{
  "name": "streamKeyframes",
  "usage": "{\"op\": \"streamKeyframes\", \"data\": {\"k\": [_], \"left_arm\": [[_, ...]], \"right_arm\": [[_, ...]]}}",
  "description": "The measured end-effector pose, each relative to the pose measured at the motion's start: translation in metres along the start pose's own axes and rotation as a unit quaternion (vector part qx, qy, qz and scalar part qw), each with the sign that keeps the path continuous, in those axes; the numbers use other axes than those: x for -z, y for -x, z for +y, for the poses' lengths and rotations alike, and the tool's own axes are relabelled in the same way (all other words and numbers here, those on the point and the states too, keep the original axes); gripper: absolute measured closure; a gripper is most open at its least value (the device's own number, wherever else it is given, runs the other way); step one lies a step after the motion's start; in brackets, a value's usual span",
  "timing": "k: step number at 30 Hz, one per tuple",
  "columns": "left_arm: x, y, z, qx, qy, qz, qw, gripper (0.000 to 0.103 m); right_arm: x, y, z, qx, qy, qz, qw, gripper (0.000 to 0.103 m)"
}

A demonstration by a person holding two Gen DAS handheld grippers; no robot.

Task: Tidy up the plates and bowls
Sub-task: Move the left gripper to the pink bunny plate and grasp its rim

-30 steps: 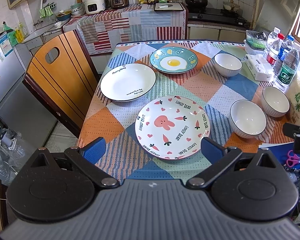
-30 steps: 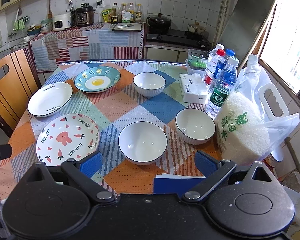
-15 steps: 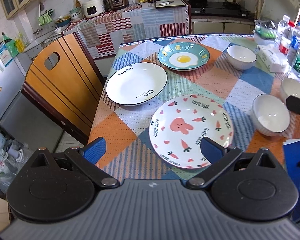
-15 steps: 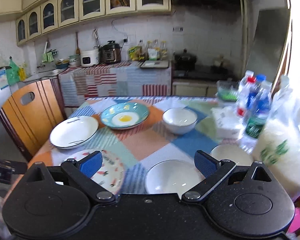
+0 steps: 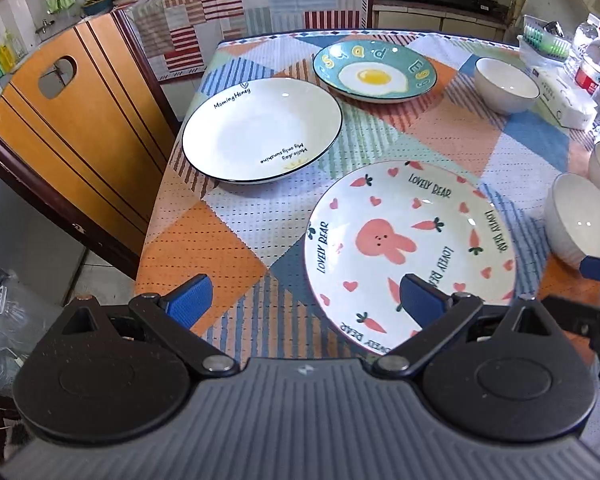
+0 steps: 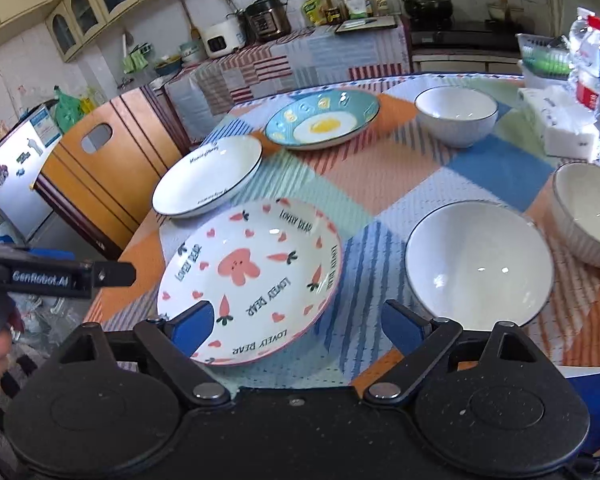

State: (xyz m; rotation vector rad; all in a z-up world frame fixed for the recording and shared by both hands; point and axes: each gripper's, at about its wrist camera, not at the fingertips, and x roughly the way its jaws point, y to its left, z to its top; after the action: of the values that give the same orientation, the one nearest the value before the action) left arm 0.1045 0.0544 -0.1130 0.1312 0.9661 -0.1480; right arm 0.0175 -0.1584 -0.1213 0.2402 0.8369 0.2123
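Left tool (image 5: 302,297) released over desk (image 5: 228,240), bunny plate (image 5: 410,254) under its right finger, right tool (image 6: 300,320) released, white bowl (image 6: 478,262) ahead-right

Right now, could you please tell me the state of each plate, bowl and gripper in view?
Rabbit plate: flat on the tablecloth, empty, unstacked.
White plate: flat, empty, unstacked.
Egg plate: flat, empty, unstacked.
Near bowl: upright, empty.
Right bowl: upright, empty.
Far bowl: upright, empty.
Left gripper: open, holding nothing.
Right gripper: open, holding nothing.
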Motion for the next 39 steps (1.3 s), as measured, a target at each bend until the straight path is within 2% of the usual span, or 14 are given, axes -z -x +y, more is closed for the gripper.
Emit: {"op": "streamKeyframes", "data": {"k": [6,13,14,16,17,18,20,22,26,29,33,39], "left_arm": [[-0.004,-0.025,0.011,0.011,-0.007,0.018,0.9997,0.005],[-0.001,-0.06,0.013,0.045,0.001,0.055,0.9975,0.039],[0.0,-0.064,0.014,0.051,0.007,0.06,0.9968,0.04],[0.004,-0.071,0.015,0.063,0.013,0.066,0.9958,0.051],[0.006,-0.074,0.016,0.065,0.016,0.066,0.9955,0.055],[0.008,-0.077,0.017,0.069,0.02,0.067,0.9952,0.062],[0.011,-0.08,0.02,0.096,0.04,0.063,0.9926,0.072],[0.014,-0.083,0.023,0.118,0.06,0.063,0.9891,0.08],[0.021,-0.092,0.023,0.146,0.1,0.056,0.9827,0.08],[0.02,-0.089,0.015,0.132,0.073,0.052,0.9871,0.08],[0.016,-0.086,0.015,0.142,0.063,0.06,0.9861,0.08],[-0.004,-0.069,0.006,0.14,0.045,0.03,0.9887,0.08]], "right_arm": [[0.007,-0.025,-0.004,-0.005,0.008,0.022,1.0,0.014],[0.011,-0.055,-0.01,-0.002,-0.002,0.032,0.999,0.036],[0.011,-0.058,-0.012,-0.004,-0.007,0.032,0.999,0.042],[0.01,-0.065,-0.014,-0.004,-0.014,0.032,0.999,0.052],[0.011,-0.068,-0.015,-0.006,-0.015,0.03,0.999,0.061],[0.011,-0.069,-0.015,-0.005,-0.015,0.029,0.999,0.064],[0.011,-0.072,-0.016,0.008,-0.009,0.027,1.0,0.076],[0.012,-0.071,-0.02,0.002,-0.02,0.023,1.0,0.078],[0.012,-0.075,-0.021,0.0,-0.012,0.017,1.0,0.078],[0.01,-0.074,-0.02,-0.003,-0.003,0.022,1.0,0.078],[0.004,-0.069,-0.017,0.004,0.023,0.024,0.999,0.078],[-0.018,-0.058,-0.018,0.02,0.048,0.01,0.999,0.078]]}}
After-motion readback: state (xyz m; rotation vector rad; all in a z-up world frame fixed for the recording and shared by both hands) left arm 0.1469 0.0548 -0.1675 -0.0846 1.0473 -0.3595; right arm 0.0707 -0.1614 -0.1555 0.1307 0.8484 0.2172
